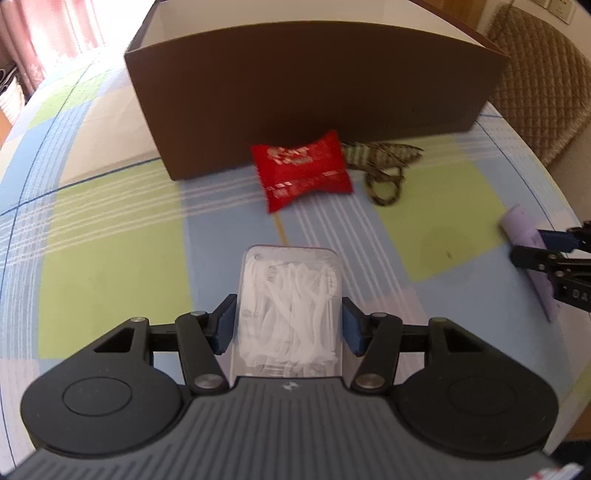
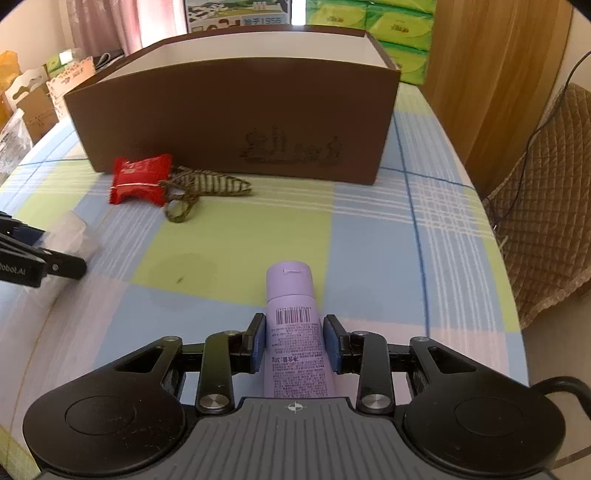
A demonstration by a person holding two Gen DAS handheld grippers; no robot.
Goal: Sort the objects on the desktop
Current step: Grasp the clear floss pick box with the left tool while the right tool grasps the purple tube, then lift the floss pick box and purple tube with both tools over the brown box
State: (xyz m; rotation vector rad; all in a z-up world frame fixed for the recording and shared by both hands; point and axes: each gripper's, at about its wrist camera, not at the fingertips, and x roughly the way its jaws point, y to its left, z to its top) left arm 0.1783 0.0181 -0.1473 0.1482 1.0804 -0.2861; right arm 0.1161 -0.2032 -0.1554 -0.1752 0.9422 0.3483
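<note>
- Surface is a table under a checked cloth (image 2: 236,236), blocks of green, blue, cream and lilac with thin white stripes. There's a faint round stain on the green block mid-table.
- Room stuff: pink curtain back left, a quilted brown chair cushion (image 2: 550,229) off the right edge, wood panelling behind it, and a stack of green tissue packs (image 2: 399,29) past the far edge. Cardboard boxes and bags sit off the left side.
- One big brown box (image 2: 236,110) sits along the far edge, open on top, white inside, with a gold printed logo on its front that I can't read.
- One red snack packet (image 1: 301,170) lies against the box's front wall, white print on it too blurry for me to make out.
- One striped braided cord (image 1: 384,162) is right beside the packet, touching it, with a loop pointing toward me.
- My left gripper (image 1: 288,321) is clamped on one clear plastic case of white floss picks (image 1: 290,306), near the front edge of the table.
- My right gripper (image 2: 294,343) is squeezing one lilac tube (image 2: 293,325), cap pointing at the box. It has a barcode and dense small print; "30g" is all I can read.
- "obot.AI" shows on the left gripper's side in the right wrist view.
</note>
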